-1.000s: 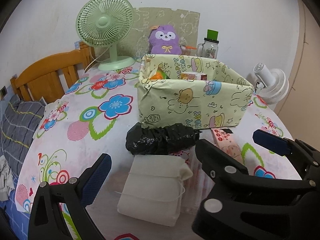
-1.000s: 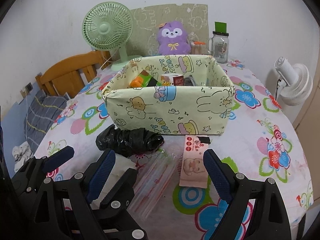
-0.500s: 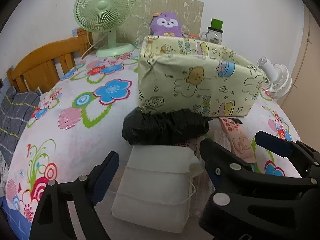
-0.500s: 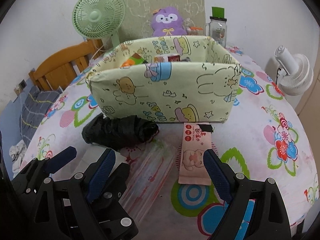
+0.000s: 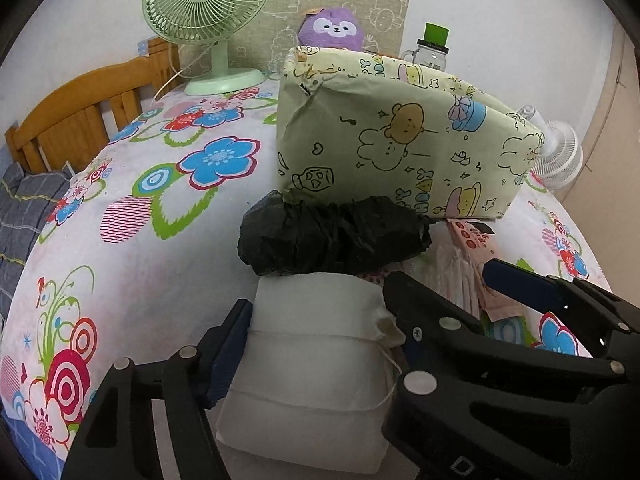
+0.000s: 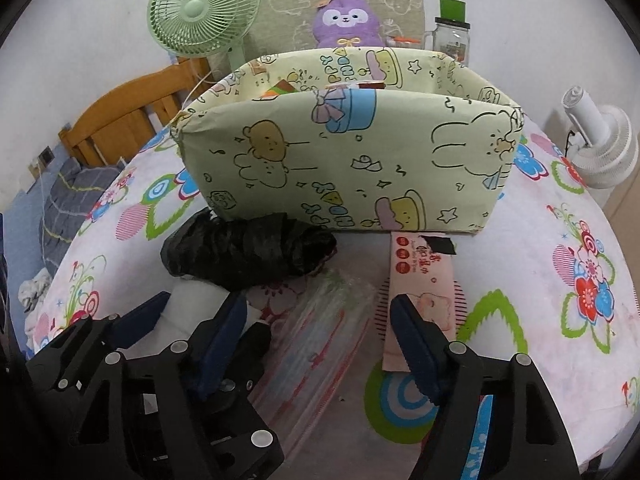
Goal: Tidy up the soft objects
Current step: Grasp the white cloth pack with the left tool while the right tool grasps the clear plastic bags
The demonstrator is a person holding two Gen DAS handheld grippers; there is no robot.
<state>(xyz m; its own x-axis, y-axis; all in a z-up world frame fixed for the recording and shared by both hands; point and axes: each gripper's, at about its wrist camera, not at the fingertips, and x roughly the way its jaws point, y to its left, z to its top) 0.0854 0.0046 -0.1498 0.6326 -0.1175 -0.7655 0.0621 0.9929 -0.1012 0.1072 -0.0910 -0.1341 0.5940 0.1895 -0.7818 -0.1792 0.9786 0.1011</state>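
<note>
Two grippers closing over soft packs on a flowered tablecloth, in front of a cartoon-print box

The left gripper [image 5: 320,324] straddles a white cloth pack [image 5: 316,364] lying near on the tablecloth [image 5: 160,272]; its jaws have just been closing and both blue pads now sit against the pack's two sides, gripping it. The right gripper [image 6: 316,324] stands over a clear plastic sleeve [image 6: 316,344] just right of the white pack; its jaws have also just been closing, yet they are still partly open, pads clear of the sleeve. A pink tissue pack [image 6: 420,280] lies just right of the sleeve, beside the right pad, its far end touching the box [image 6: 352,160]. A crumpled black bag [image 5: 332,236] lies between the white pack and the box. A green fan [image 5: 204,8] and a purple plush toy [image 6: 346,20] stand far behind the box
</note>
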